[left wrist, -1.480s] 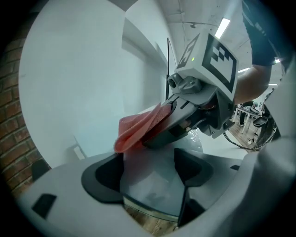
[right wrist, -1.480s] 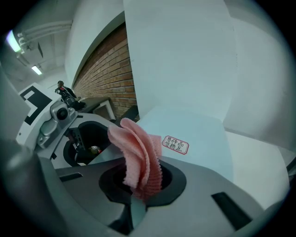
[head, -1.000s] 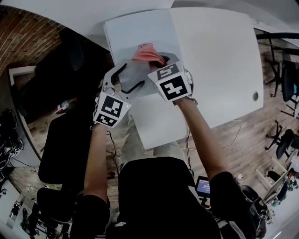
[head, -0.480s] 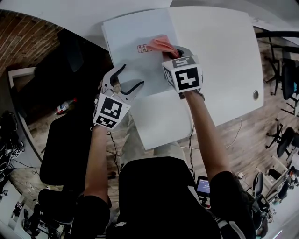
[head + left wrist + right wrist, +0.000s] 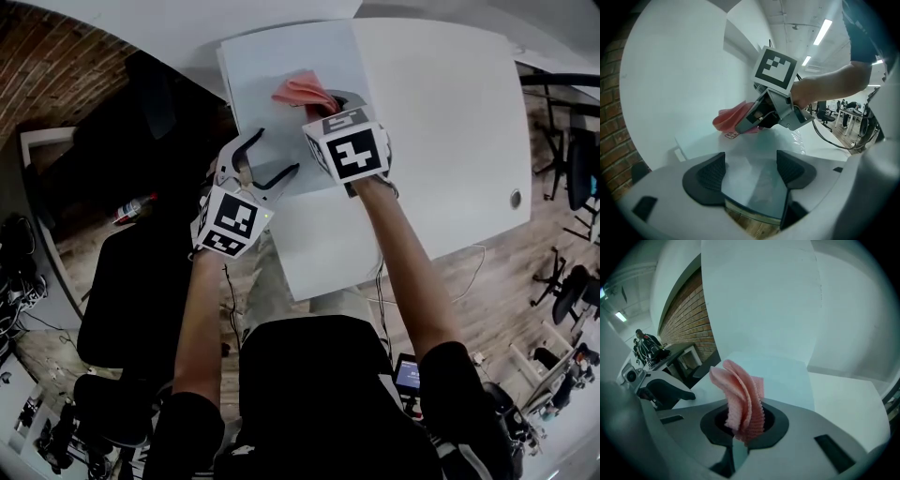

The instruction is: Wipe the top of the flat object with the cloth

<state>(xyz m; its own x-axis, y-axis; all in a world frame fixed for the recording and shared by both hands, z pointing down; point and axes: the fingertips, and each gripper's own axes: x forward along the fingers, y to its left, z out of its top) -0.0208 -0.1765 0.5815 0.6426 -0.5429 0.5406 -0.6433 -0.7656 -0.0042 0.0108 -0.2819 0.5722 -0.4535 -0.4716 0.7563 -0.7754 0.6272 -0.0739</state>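
1. Two grippers work over the white table [image 5: 441,122]. The flat object [image 5: 272,56], a pale glossy panel, lies on the table at 11 o'clock in the head view.
2. The right gripper [image 5: 325,100] has its jaws closed tight on the pink cloth [image 5: 300,90]. In the right gripper view a crumpled fold of the fabric stands up from between the jaws toward 12 o'clock.
3. The cloth rests on the flat object's top near its right edge, at 11 o'clock of the right gripper's marker cube [image 5: 345,150].
4. The left gripper [image 5: 265,157] holds its jaws wide apart with nothing clamped. It sits at 7 o'clock of the cloth, over the panel's near edge.
5. In the left gripper view the two dark pads [image 5: 705,178] flank that near edge, and the glossy surface shows between them. Whether the pads touch it I cannot tell.
6. A small label [image 5: 731,135] lies on the panel at 6 o'clock of the cloth in that view, just beside it.
7. A brick wall [image 5: 56,75] shows at 10 o'clock in the head view, and a dark chair [image 5: 131,300] stands at 8 o'clock.
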